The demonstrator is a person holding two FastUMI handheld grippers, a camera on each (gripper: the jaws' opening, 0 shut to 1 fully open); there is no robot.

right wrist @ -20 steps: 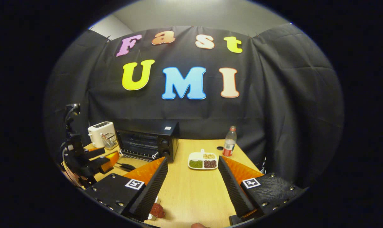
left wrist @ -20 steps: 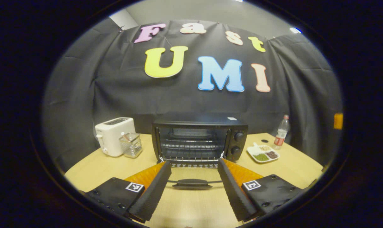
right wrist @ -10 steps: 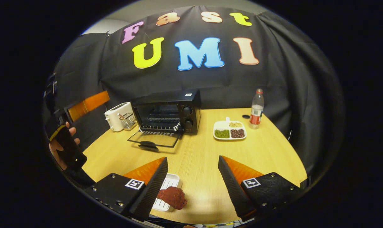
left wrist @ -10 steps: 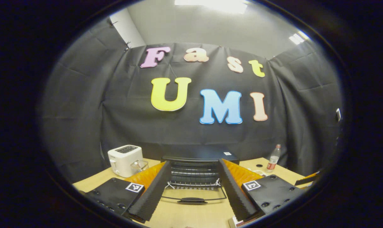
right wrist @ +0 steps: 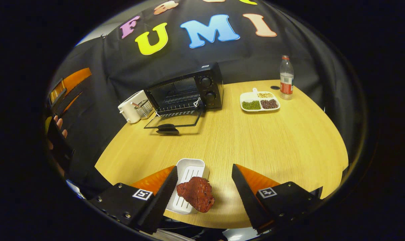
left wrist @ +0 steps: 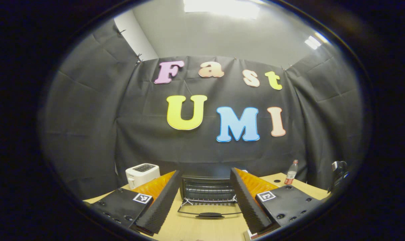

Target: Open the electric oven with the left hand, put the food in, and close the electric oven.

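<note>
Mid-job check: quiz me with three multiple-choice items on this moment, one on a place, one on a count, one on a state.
1. Where does the red meat lie?
A. on the white ridged tray near the right gripper
B. inside the oven
C. on the divided plate

2. How many knobs show on the oven front?
A. one
B. two
C. four

3. How is the oven door?
A. shut
B. half raised
C. folded down flat on the table

Answers: 1 A, the meat rests on the tray between the right gripper's open fingers. 2 B, two round knobs stacked at the right of the front. 3 C, the glass door lies flat with its handle toward the camera.
</note>
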